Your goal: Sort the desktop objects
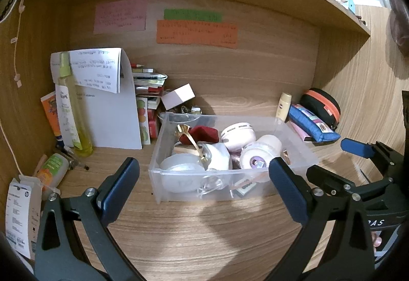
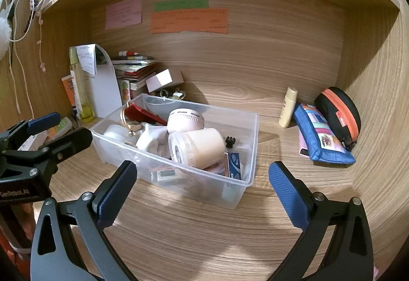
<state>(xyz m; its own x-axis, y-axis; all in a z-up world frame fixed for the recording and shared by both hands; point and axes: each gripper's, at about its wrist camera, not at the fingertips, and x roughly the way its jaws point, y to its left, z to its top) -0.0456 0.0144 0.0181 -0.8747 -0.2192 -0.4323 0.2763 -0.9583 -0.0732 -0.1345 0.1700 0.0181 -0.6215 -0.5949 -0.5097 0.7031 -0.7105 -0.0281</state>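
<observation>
Both grippers hang over the wooden desk [image 2: 204,229] with their blue-padded fingers spread wide and nothing between them: the left gripper [image 1: 204,189] faces the near wall of the clear plastic bin [image 1: 301,150], the right gripper [image 2: 202,186] sits just off the bin's near corner. Inside the bin things are piled so they half cover each other: a pink round case [image 2: 185,118], a cream jar on its side [image 2: 196,144], a white cloth [image 2: 150,137], a gold clip [image 1: 190,139] over a red box [image 1: 202,134], and a small blue packet [image 2: 234,162] wedged at the end. Whatever lies at the bottom is blurred by the plastic. Well right of the bin, a cream bottle [image 2: 288,107] stands upright beside a blue pouch [image 2: 319,137] and a black-and-orange zip case [image 2: 337,112]. At the back left, a yellow spray bottle [image 1: 74,107] partly hides folded papers [image 1: 102,71]; the writing on the sticky notes [image 1: 196,31] cannot be read.
</observation>
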